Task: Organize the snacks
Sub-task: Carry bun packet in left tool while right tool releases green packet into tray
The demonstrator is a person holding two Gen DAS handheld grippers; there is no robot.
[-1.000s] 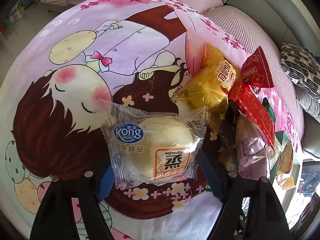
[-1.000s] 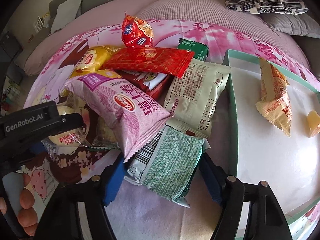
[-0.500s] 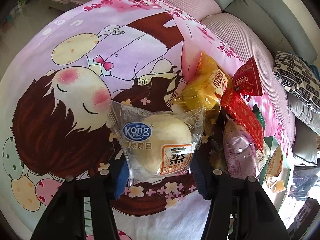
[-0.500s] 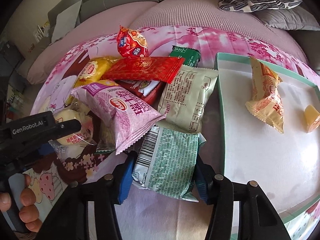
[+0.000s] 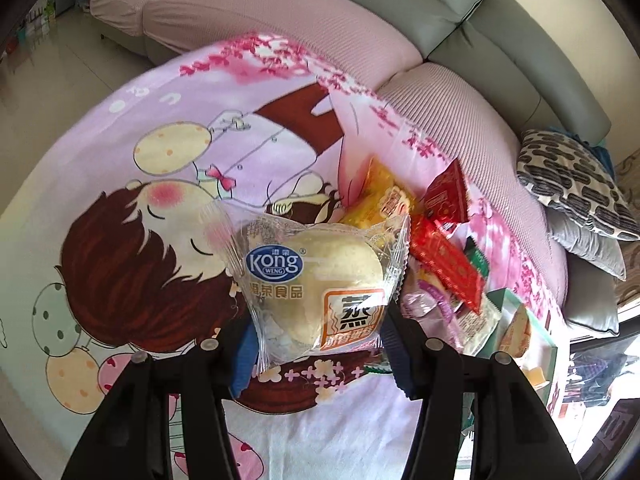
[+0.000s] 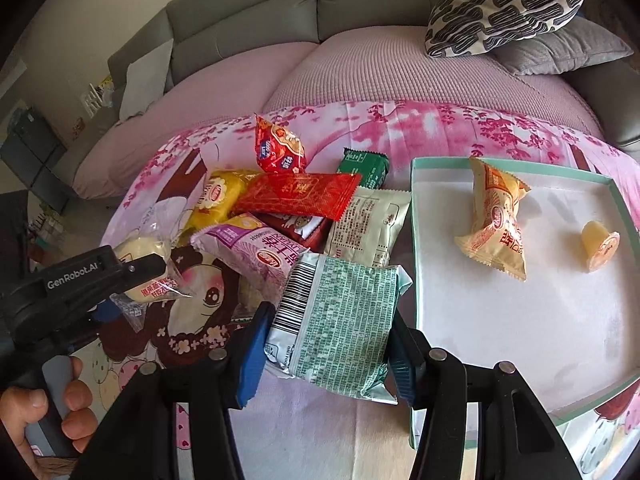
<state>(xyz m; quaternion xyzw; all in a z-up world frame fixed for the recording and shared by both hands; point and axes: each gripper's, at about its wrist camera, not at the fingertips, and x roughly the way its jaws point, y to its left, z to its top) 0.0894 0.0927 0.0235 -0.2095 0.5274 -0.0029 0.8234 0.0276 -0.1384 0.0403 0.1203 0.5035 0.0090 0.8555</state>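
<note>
1. Our left gripper (image 5: 316,344) pinches a clear-wrapped steamed cake (image 5: 320,280), lifted above the cartoon-print cloth (image 5: 160,152).
2. Our right gripper (image 6: 326,356) clamps a green-and-white packet (image 6: 336,312) at the near edge of the snack pile.
3. Just right of the pile, a teal-rimmed tray (image 6: 414,240) holds an orange-printed cake (image 6: 494,220) and a jelly cup (image 6: 598,250).

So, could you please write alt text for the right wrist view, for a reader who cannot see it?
The right tongs grip a green-and-white snack packet beside a pile of snacks on a pink cartoon cloth. To the right, a shallow green-edged box holds an orange-and-cream packet and a small jelly cup. At left, the left tongs hold a wrapped bun.
</note>
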